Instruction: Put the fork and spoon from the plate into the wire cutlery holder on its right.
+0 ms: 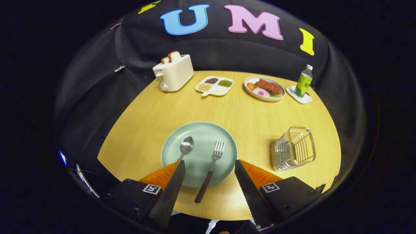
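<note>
A pale green plate (201, 133) lies on the wooden table just ahead of my fingers. On it rest a metal spoon (186, 145) on the left and a fork (213, 164) with a dark handle on the right, its handle reaching over the near rim. The spoon's handle is hidden behind my left finger. My gripper (209, 165) hovers above the plate's near edge, open wide, with the fork's handle in the gap and touching neither finger. The wire cutlery holder (294, 149) stands upright to the right of the plate, nothing visible inside it.
Along the far side of the table stand a white toaster (173, 72) with bread, a divided dish (214, 86) of beans, a plate of food (264, 88) and a green bottle (304, 81) on a white coaster. The table's near edge runs just under my fingers.
</note>
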A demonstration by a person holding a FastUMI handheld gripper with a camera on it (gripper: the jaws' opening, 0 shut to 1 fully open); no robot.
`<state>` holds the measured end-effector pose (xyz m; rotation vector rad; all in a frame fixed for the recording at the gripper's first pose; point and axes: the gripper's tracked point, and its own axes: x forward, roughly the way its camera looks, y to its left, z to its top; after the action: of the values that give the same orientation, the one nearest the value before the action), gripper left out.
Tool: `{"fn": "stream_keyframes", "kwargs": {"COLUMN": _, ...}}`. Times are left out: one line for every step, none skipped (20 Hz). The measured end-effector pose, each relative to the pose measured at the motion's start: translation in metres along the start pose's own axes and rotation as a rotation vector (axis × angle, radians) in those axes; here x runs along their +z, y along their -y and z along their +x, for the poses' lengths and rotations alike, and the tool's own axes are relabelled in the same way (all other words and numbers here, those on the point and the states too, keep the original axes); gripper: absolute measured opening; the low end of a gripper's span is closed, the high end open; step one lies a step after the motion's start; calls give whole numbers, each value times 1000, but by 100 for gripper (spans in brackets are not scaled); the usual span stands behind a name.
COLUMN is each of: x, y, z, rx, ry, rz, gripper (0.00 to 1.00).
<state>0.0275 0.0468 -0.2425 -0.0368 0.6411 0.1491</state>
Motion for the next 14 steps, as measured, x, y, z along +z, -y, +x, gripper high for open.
{"fn": "stream_keyframes", "kwargs": {"x": -4, "y": -3, "z": 7, "rx": 2, "ry": -21, "rz": -9, "gripper": 96}}
{"fn": "stream_keyframes", "kwargs": {"x": -9, "y": -5, "z": 14, "rx": 5, "ry": -43, "rz": -23, "gripper": 94}}
{"fn": "stream_keyframes", "kwargs": {"x": -14, "y": -8, "z": 20, "rx": 8, "ry": -66, "rz": -37, "gripper": 93}}
{"fn": "stream_keyframes", "kwargs": {"x": -17, "y": -8, "z": 27, "rx": 7, "ry": -87, "rz": -43, "gripper": 91}}
{"fn": "stream_keyframes", "kwargs": {"x": -21, "y": -9, "z": 33, "rx": 3, "ry": -111, "rz": -44, "gripper": 90}}
{"fn": "stream_keyframes", "kwargs": {"x": -25, "y": -8, "z": 40, "rx": -5, "ry": -139, "rz": -38, "gripper": 90}}
{"fn": "stream_keyframes", "kwargs": {"x": -30, "y": -7, "z": 47, "rx": -12, "ry": -176, "rz": -27, "gripper": 90}}
{"fn": "stream_keyframes", "kwargs": {"x": -38, "y": -8, "z": 53, "rx": -11, "ry": -225, "rz": -16, "gripper": 89}}
{"fn": "stream_keyframes", "kwargs": {"x": -43, "y": -7, "z": 58, "rx": -17, "ry": -254, "rz": -11, "gripper": 86}}
{"fn": "stream_keyframes", "kwargs": {"x": -44, "y": -6, "z": 63, "rx": -23, "ry": -276, "rz": -15, "gripper": 83}}
{"fn": "stream_keyframes", "kwargs": {"x": -44, "y": -5, "z": 67, "rx": -27, "ry": -290, "rz": -23, "gripper": 82}}
{"fn": "stream_keyframes", "kwargs": {"x": -48, "y": -5, "z": 71, "rx": -29, "ry": -315, "rz": -30, "gripper": 79}}
{"fn": "stream_keyframes", "kwargs": {"x": -53, "y": -4, "z": 75, "rx": -32, "ry": -350, "rz": -23, "gripper": 79}}
{"fn": "stream_keyframes", "kwargs": {"x": -56, "y": -3, "z": 78, "rx": -40, "ry": -378, "rz": -12, "gripper": 73}}
